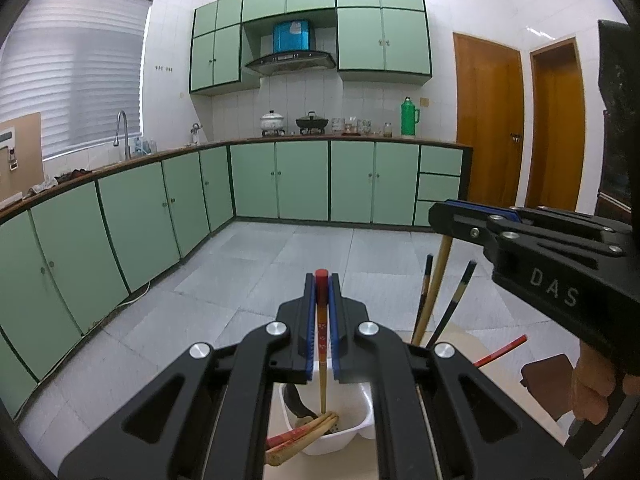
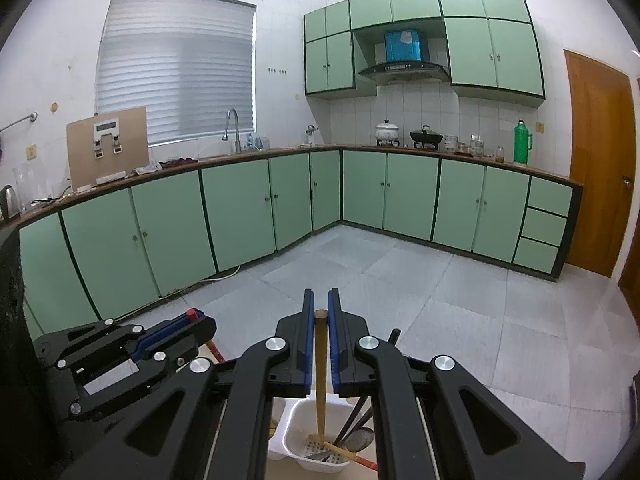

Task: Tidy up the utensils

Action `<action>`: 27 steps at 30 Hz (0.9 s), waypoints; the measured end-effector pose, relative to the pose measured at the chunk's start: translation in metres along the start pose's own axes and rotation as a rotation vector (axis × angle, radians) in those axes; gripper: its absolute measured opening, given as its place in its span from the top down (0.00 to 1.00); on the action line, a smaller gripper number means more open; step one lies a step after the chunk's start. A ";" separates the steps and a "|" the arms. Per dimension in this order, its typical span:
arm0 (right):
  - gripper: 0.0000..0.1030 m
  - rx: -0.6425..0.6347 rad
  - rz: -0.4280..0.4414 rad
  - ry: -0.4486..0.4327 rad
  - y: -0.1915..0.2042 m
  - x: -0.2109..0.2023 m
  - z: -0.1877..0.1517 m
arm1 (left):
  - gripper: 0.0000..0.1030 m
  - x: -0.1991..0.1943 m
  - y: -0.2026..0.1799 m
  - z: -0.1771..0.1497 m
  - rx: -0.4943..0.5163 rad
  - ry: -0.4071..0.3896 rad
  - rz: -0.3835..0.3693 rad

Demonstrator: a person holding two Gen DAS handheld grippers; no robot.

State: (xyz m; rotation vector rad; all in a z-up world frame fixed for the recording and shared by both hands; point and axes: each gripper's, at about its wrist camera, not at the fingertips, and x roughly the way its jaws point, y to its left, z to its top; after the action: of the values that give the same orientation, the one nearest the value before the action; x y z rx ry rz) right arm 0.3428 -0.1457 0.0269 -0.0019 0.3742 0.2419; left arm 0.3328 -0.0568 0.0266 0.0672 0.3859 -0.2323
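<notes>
Left claw [image 1: 322, 280] clamping red-tipped chopstick [image 1: 321, 320], right claw [image 2: 320, 300] around wooden stick [image 2: 320, 360]

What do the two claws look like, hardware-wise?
Both match: the left claw and right claw have matte black linkage arms with cut-out slots, round silver pivot bolts, and fingers lined with blue pads. The right one's body carries white "DAS" lettering. A bare hand grips its handle. No cables or sleeves visible.
</notes>
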 end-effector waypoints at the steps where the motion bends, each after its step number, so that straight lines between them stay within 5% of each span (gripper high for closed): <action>1: 0.94 -0.001 -0.001 0.005 0.000 0.002 -0.002 | 0.95 0.002 0.001 -0.001 0.000 0.006 0.001; 10: 0.93 0.003 -0.019 0.051 -0.002 0.019 -0.011 | 0.93 0.022 0.006 -0.012 0.000 0.052 0.009; 14: 0.66 0.018 -0.038 0.042 -0.009 0.017 -0.012 | 0.84 0.019 0.012 -0.014 -0.020 0.074 0.000; 16: 0.64 0.037 -0.046 0.021 -0.014 0.010 -0.011 | 0.69 0.013 0.013 -0.013 -0.016 0.058 0.006; 20: 0.62 0.044 -0.069 0.005 -0.023 -0.001 -0.010 | 0.67 0.004 0.012 -0.011 -0.020 0.044 0.005; 27: 0.31 0.088 -0.097 -0.043 -0.035 -0.035 -0.022 | 0.46 -0.029 0.009 -0.015 -0.031 0.001 0.002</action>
State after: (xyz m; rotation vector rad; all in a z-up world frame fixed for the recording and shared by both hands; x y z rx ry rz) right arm 0.3111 -0.1894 0.0175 0.0714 0.3406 0.1296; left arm 0.3039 -0.0400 0.0241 0.0372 0.3907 -0.2240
